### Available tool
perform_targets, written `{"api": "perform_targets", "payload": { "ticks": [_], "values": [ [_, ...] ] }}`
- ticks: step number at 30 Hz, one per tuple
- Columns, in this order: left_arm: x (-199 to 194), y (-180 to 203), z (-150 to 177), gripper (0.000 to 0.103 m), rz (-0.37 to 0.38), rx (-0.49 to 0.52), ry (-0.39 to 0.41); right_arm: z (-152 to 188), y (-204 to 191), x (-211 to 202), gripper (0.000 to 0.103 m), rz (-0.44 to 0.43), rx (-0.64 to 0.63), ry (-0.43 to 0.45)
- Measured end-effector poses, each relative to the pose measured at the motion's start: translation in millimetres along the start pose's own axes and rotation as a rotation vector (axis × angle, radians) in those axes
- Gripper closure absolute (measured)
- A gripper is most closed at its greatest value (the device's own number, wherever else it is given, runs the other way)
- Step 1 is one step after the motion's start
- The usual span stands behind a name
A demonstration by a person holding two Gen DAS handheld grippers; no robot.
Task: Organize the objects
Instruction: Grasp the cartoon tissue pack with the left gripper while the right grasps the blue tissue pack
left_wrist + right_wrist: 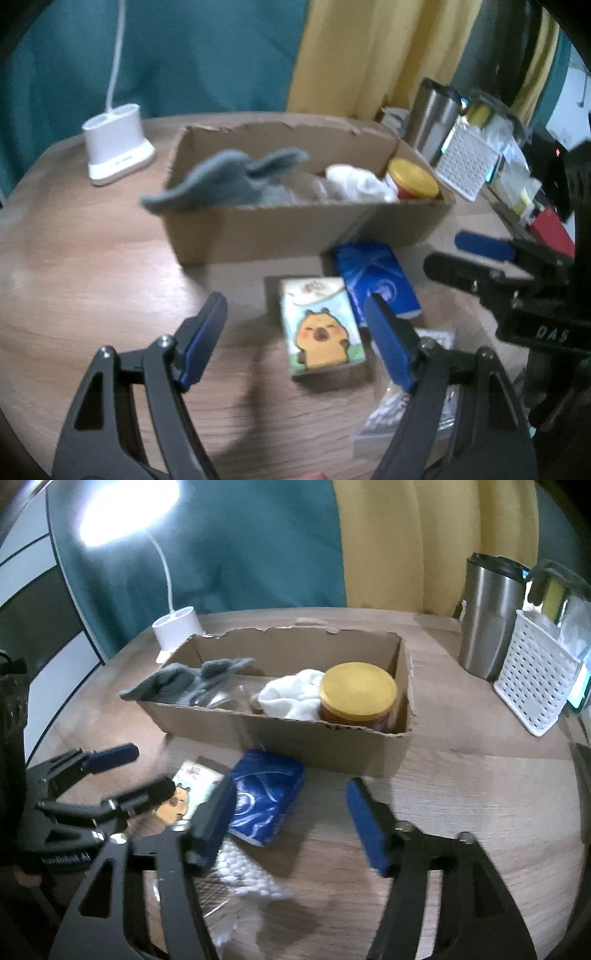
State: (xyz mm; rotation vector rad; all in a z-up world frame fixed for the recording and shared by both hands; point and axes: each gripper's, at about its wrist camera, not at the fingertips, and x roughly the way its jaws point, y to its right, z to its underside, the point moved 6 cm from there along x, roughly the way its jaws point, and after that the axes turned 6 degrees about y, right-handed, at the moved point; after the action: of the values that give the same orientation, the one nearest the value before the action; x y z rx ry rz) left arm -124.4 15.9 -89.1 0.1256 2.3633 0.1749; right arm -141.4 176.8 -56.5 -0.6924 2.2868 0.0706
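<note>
Wooden table (461,786): one cardboard box (295,734), two packets in front; both grippers' jaws wide open, empty.

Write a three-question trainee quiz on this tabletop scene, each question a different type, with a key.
1. True or false: the yellow-lidded jar sits inside the cardboard box.
2. Multiple choice: the blue packet lies (A) in the box, (B) on the table in front of the box, (C) in the white basket.
3. Fill in: the left gripper hovers over the ____ box, jaws open.

Key: 1 true; 2 B; 3 capybara-printed.
</note>
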Motion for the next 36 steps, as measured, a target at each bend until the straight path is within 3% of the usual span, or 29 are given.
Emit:
{"api": "perform_targets", "payload": {
  "ticks": [10,15,28,31,36],
  "values": [
    [25,3,13,0.025,-0.002,0.038,-0.079,2,8,11,0.031,-0.009,0.013,-0.02],
    [20,-14,14,0.025,-0.037,0.033,-0.058,2,0,20,0.031,-0.016,0.002,-0.037],
    [24,-28,5,0.025,-0.017,0.052,-0.028,6,-29,51,0.031,-0.039,-0.007,-0.118],
    [25,-26,4,0.027,-0.015,0.082,-0.018,5,-31,56,0.031,-0.044,-0.011,-0.129],
    [31,-20,7,0.042,-0.015,0.133,-0.037,8,-36,69,0.031,-0.035,-0.029,-0.16]
  ]
}}
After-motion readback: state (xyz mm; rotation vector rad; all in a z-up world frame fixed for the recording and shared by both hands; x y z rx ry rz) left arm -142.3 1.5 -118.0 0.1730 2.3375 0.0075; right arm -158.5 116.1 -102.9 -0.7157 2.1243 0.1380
